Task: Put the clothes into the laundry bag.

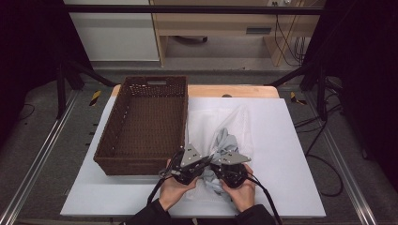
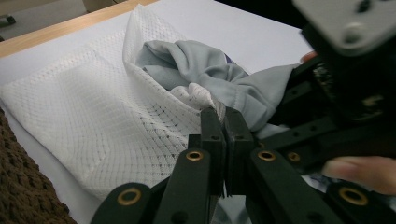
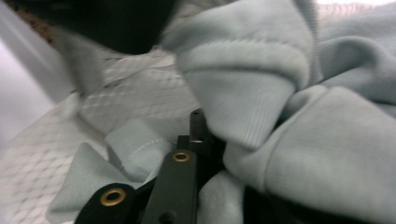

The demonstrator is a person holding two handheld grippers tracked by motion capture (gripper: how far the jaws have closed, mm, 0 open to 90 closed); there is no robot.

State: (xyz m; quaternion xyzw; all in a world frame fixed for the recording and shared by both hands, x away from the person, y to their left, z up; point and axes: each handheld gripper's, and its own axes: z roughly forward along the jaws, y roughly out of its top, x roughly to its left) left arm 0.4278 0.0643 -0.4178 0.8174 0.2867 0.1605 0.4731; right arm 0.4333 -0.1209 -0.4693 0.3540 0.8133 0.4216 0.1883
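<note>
The high view shows the woven brown basket [image 1: 141, 124] at centre-left of the white worktop [image 1: 291, 154] — the close-ups don't. Bottom centre, the left tongs [image 2: 225, 116] pinch the white mesh bag [image 2: 93, 116]; the right tongs [image 3: 205, 135] are closed, buried in the soft ribbed grey garment [image 3: 299, 93].

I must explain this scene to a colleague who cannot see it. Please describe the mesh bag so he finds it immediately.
On the white table, look just right of the brown wicker basket. The mesh bag lies flat there, white and net-like. Unlike the smooth pale grey garment half stuffed into its opening, it has a see-through grid weave.
</note>
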